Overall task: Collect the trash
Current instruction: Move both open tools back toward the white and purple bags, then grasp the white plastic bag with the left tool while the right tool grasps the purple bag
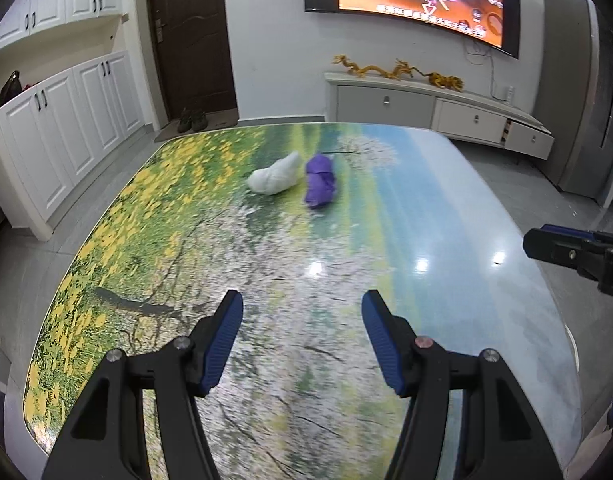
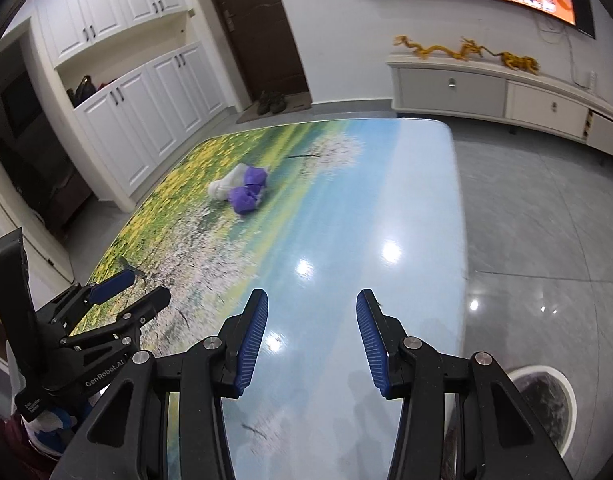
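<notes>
in the left wrist view, a little left of centre and in the upper half of the frame, lay the white wad, a crumpled lump of what looked like tissue or thin plastic. just beside it to the right, perhaps touching, lay the purple wad, equally crumpled. both sat on the glossy table printed with a flower meadow, well apart from either tool. they looked light, soft and easily squashed, so a pinch across the bulging middle of each would probably hold; on that slick top a sideways nudge would likely make them slide away.

the left gripper hung at the bottom of that frame with its blue pads spread wide and nothing between them. at the right edge of the frame the other tool poked in.

in the right wrist view the two wads appeared upper left of centre, the purple one partly covering the white. the right gripper filled the bottom centre, its jaws likewise parted and empty. at the lower right, on the grey floor beside the table, stood a round bin with a white rim, probably where the trash belongs. nothing stood on the table between the tools and the wads; the close spacing of the two pieces was the only likely nuisance.
</notes>
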A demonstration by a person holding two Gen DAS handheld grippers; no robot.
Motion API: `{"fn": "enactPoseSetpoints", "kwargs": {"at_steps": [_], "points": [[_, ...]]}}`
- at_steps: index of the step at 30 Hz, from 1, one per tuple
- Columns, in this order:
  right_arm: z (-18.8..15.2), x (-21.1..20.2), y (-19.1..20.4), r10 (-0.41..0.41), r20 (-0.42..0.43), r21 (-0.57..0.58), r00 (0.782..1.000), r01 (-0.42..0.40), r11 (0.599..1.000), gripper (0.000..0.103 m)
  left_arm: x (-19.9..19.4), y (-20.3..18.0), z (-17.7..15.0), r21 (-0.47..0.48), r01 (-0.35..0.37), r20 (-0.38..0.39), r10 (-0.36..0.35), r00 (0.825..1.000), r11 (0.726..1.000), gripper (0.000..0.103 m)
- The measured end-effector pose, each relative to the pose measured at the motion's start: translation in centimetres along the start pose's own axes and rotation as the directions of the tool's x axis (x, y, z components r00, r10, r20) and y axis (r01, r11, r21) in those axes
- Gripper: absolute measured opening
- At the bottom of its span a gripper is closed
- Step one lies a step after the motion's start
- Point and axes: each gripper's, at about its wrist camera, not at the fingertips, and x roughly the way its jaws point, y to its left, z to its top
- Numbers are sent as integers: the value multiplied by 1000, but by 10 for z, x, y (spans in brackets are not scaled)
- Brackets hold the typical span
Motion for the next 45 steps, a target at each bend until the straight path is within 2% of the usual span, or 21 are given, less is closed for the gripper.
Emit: {"fn": "enactPoseSetpoints", "kwargs": {"at_steps": [12, 18, 22, 27, 36, 37, 39, 45], "points": [[30, 47, 28, 60, -51, -54, 997, -63, 997, 46, 33, 47, 8, -73, -26, -33, 23, 999, 997, 60], [57, 83, 38, 92, -61, -68, 994, -96, 993, 49, 62, 90, 35, -126, 1, -26, -5, 1000, 992, 60], [80, 117, 40, 109, -70, -56, 992, -113, 992, 50, 89, 99, 62, -94, 71, -20, -73, 997, 993, 60], [100, 157, 41, 148, -84, -23, 985, -151, 988, 50, 123, 88, 89, -24, 167, -25, -168, 985, 986, 60], [116, 197, 37, 216, -110, 20, 970, -215, 976, 49, 150, 72, 105, 106, 242, -45, -239, 970, 964, 60], [116, 199, 36, 226, -112, 25, 968, -225, 974, 46, 153, 72, 106, 112, 249, -49, -245, 968, 962, 60], [115, 201, 31, 248, -113, 38, 962, -245, 969, 29, 159, 70, 110, 124, 260, -58, -255, 965, 958, 60], [111, 188, 12, 242, -84, 58, 967, -238, 969, 28, 170, 57, 117, 150, 287, -88, -277, 957, 946, 60]]}}
